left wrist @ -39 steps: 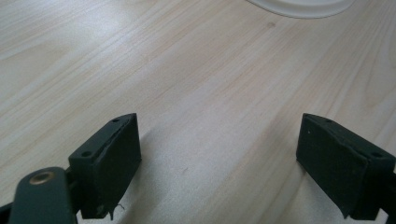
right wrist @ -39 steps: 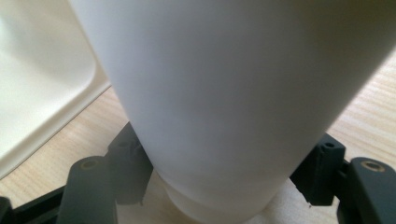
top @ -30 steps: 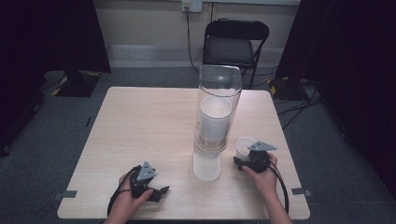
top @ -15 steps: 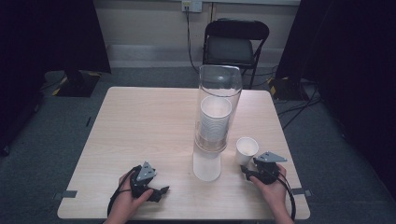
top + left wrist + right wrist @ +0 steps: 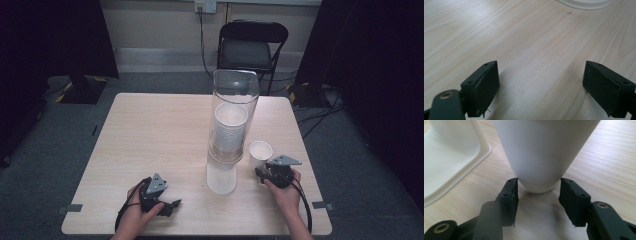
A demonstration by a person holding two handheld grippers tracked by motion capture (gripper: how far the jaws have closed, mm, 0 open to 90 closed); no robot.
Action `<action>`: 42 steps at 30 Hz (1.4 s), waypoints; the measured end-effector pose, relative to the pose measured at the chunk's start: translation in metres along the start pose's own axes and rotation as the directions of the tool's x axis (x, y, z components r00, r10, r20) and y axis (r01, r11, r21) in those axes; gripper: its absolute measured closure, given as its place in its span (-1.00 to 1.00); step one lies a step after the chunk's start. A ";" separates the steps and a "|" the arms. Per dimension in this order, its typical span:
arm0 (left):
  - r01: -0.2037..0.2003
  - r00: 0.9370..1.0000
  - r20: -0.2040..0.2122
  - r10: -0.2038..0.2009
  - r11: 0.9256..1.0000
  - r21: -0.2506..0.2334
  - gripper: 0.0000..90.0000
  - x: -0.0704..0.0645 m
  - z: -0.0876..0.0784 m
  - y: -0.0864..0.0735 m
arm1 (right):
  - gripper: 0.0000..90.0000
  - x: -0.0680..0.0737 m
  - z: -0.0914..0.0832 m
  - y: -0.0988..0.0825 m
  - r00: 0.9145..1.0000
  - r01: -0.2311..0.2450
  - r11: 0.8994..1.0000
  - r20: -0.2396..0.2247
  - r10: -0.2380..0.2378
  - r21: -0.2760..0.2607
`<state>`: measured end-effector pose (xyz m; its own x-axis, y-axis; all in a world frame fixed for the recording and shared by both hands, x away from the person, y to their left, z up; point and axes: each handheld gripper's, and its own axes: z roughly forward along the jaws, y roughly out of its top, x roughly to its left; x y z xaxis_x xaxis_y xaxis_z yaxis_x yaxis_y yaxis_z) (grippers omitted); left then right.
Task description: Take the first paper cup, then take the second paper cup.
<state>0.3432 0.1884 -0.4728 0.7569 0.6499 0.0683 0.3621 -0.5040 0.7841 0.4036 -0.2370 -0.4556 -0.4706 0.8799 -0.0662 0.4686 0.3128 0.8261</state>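
Note:
A white paper cup (image 5: 260,151) stands upright on the wooden table (image 5: 150,130), right of a tall clear tube (image 5: 232,115) that holds a stack of cups on a white base (image 5: 221,177). My right gripper (image 5: 259,172) lies low behind the cup. In the right gripper view its jaws have just been closing and their tips now press on both sides of the cup's (image 5: 544,152) foot, so the right gripper (image 5: 539,183) is shut on it. My left gripper (image 5: 172,205) rests near the table's front edge. Its jaws stand wide apart over bare wood in the left gripper view (image 5: 541,87).
The dispenser's white base (image 5: 449,157) sits close to the cup's left in the right gripper view, and its edge (image 5: 586,2) lies ahead of the left gripper. A black folding chair (image 5: 252,45) stands beyond the table's far edge. Dark curtains flank the room.
The right hand drew back from the cup half a second ago, then moved in again to its foot. The cup kept its place. The left hand stayed still.

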 end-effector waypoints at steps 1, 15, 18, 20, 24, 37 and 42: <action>0.001 1.000 0.000 -0.001 1.000 0.000 -0.70 0.000 0.000 0.000 | 0.00 0.000 0.004 0.001 1.000 -0.006 1.000 0.011 0.006 0.004; 0.000 1.000 0.000 0.000 1.000 0.000 -0.70 0.000 0.000 0.000 | -0.48 0.007 -0.015 0.002 1.000 0.006 1.000 -0.003 -0.006 -0.016; 0.001 1.000 0.000 -0.001 1.000 0.000 -0.70 0.000 0.000 0.000 | -0.52 0.012 -0.024 0.000 1.000 0.018 1.000 -0.017 -0.019 -0.025; 0.001 1.000 0.000 -0.001 1.000 0.000 -0.70 0.000 0.000 0.000 | -0.54 0.013 -0.025 -0.001 1.000 0.025 0.999 -0.017 -0.026 -0.030; 0.001 1.000 0.000 -0.001 1.000 0.000 -0.70 0.000 0.000 0.000 | -0.54 0.026 -0.033 -0.001 0.997 0.041 0.997 -0.064 -0.045 -0.063; 0.002 1.000 0.000 -0.002 1.000 -0.001 -0.70 0.000 0.000 0.000 | -0.54 0.060 -0.034 0.023 0.982 0.076 0.989 -0.162 -0.096 -0.123; 0.001 1.000 0.000 -0.001 1.000 -0.001 -0.70 0.000 0.000 0.000 | -0.55 0.069 -0.033 0.030 0.977 0.084 0.988 -0.182 -0.107 -0.129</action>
<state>0.3432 0.1884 -0.4728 0.7564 0.6507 0.0672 0.3627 -0.5027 0.7847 0.3611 -0.1787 -0.4171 -0.6461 0.7615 -0.0514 0.3268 0.3369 0.8830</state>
